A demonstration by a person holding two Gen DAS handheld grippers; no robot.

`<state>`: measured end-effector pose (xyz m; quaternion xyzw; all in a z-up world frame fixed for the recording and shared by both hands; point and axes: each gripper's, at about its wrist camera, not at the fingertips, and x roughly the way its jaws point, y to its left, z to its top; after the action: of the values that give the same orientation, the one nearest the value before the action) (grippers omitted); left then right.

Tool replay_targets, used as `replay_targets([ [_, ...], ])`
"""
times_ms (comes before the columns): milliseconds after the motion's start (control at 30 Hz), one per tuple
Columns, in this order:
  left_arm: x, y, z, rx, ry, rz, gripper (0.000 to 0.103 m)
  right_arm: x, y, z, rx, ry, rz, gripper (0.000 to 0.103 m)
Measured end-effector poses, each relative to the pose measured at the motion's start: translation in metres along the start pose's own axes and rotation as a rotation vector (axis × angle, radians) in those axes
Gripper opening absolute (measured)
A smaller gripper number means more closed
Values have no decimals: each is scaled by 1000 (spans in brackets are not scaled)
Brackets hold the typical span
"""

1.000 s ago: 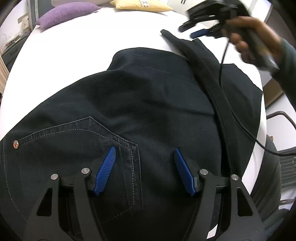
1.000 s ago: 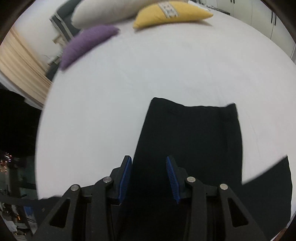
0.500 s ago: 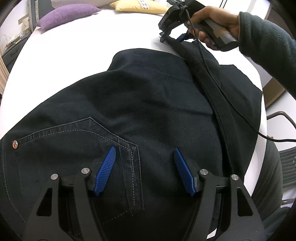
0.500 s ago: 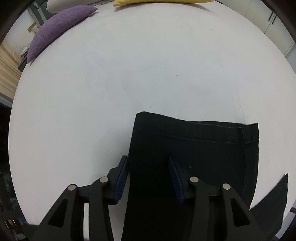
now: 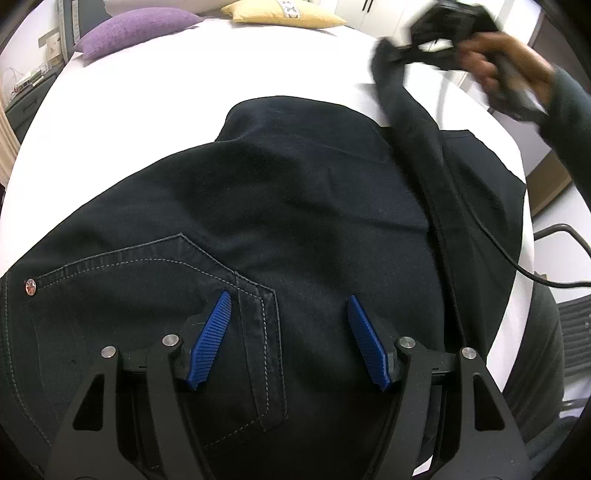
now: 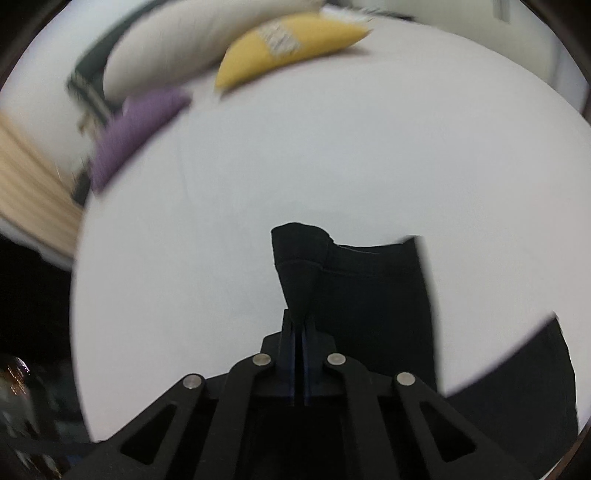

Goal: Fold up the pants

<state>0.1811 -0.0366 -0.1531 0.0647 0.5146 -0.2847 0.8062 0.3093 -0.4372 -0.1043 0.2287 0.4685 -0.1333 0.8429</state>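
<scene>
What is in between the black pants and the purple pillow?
Just bare white bed sheet. In the left wrist view nothing sits between the pants and the purple pillow. The blurry right wrist view shows the same empty stretch.

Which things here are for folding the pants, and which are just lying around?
For the job:
- dark pants
- right claw, shut on a pant-leg hem
- left claw, open over the back pocket

Just lying around:
- purple pillow
- yellow pillow
- white pillow
- black cable
</scene>
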Motion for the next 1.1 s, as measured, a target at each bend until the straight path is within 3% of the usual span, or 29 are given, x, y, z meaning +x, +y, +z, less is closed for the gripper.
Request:
replay_targets([
  [133, 0, -2, 3, -5, 11, 7, 64, -54, -74, -25, 158, -122, 45, 3],
  [267, 1, -4, 7, -17, 28, 11, 69, -99, -163, -76, 359, -222, 39, 3],
  [400, 4, -12, 13, -19, 45, 26, 78, -97, -247, -129, 581, -221, 59, 3],
  [500, 7, -21, 18, -13, 61, 58, 84, -90, -282, -161, 673, -240, 72, 3],
  [600, 8, -24, 21, -33, 68, 67, 85, -89, -297, -179, 718, -271, 122, 2],
  [767, 8, -25, 24, -72, 68, 74, 85, -93, -288, -187, 744, -332, 135, 2],
  [1033, -3, -27, 22, -96, 8, 29, 86, -90, -277, -194, 798, -359, 143, 2],
  [1100, 1, -30, 22, -81, 16, 35, 86, -86, -279, -191, 789, -329, 126, 2],
])
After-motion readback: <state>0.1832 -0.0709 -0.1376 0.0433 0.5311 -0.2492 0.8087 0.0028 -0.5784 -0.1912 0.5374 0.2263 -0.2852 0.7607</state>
